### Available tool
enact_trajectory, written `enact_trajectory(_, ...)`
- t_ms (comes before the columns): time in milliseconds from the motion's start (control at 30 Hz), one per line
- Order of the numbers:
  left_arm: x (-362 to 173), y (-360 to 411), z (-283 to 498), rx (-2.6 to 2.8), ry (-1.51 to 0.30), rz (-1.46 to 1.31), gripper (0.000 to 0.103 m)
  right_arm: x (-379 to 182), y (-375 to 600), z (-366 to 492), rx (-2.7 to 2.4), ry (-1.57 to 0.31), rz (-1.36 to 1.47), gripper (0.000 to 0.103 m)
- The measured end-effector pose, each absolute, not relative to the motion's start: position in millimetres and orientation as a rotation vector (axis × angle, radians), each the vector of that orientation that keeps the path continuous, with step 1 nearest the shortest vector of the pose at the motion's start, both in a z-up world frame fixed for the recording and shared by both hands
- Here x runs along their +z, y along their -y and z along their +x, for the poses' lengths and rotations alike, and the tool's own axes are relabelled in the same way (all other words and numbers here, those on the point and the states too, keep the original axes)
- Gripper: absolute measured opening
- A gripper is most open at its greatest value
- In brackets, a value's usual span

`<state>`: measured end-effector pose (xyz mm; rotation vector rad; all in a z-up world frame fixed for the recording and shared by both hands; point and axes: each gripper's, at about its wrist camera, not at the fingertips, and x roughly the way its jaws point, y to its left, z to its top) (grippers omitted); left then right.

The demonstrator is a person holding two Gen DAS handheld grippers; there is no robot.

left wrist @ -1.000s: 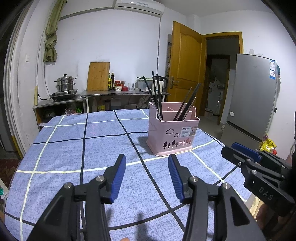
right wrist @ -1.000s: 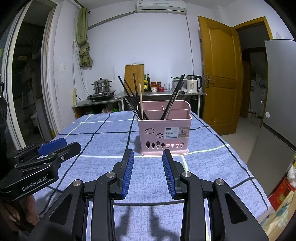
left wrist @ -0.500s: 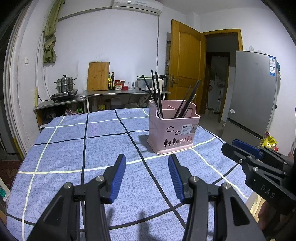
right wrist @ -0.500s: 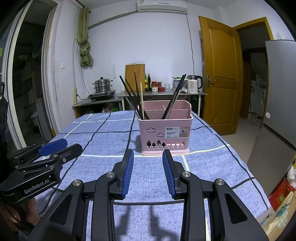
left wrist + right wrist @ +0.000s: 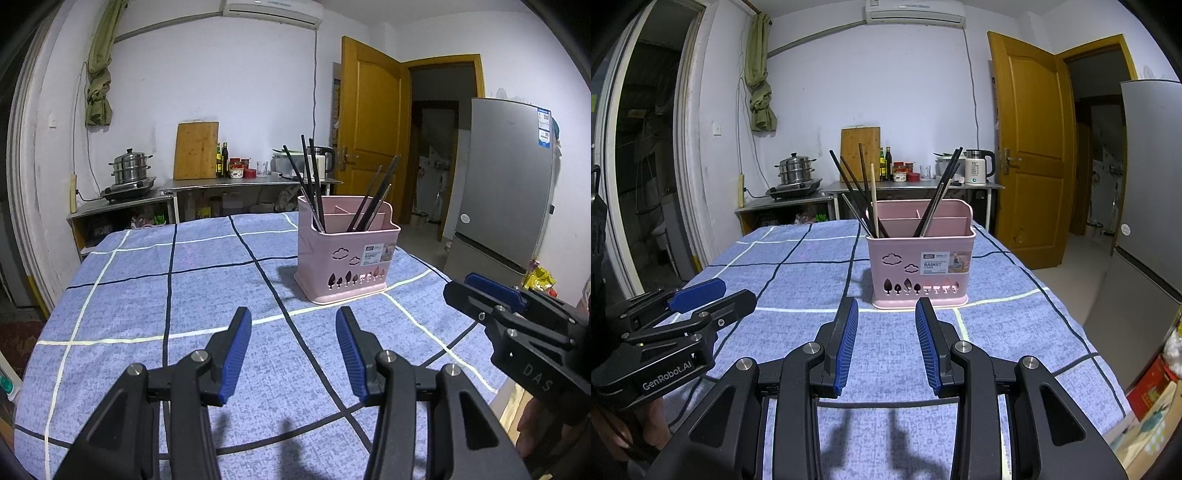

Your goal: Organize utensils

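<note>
Both grippers are hovering over the blue checked tablecloth (image 5: pixel 798 280) with jaws parted and nothing between the pads — left gripper (image 5: pixel 293 350), right gripper (image 5: pixel 886 339). The pink utensil basket (image 5: pixel 919 266) is sitting dead ahead of the right gripper, well apart, and ahead-right of the left one. Chopsticks (image 5: pixel 857 192) are leaning in its left compartment – mostly black, one pale wooden – with another black bunch (image 5: pixel 938 192) leaning in the middle section.

Handling guess: the sticks are looking thin, stiff, light and probably slick, so they're likely to pivot or slip in a pinch. Best to grab the upper shaft above the rim, pads square across, one or two at a time. The basket is looking light too — could tip or slide if a stick drags.
</note>
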<state>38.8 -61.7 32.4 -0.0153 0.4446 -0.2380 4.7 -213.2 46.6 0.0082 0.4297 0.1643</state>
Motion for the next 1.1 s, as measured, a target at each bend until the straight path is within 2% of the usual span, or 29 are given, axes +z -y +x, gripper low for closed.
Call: enact_trajectory(1100,29.9,61.9,38.6,-0.225,-0.446,-0.02,0.05,43.0,210.7,8.1,0.166,-0.444,-0.001,0.033)
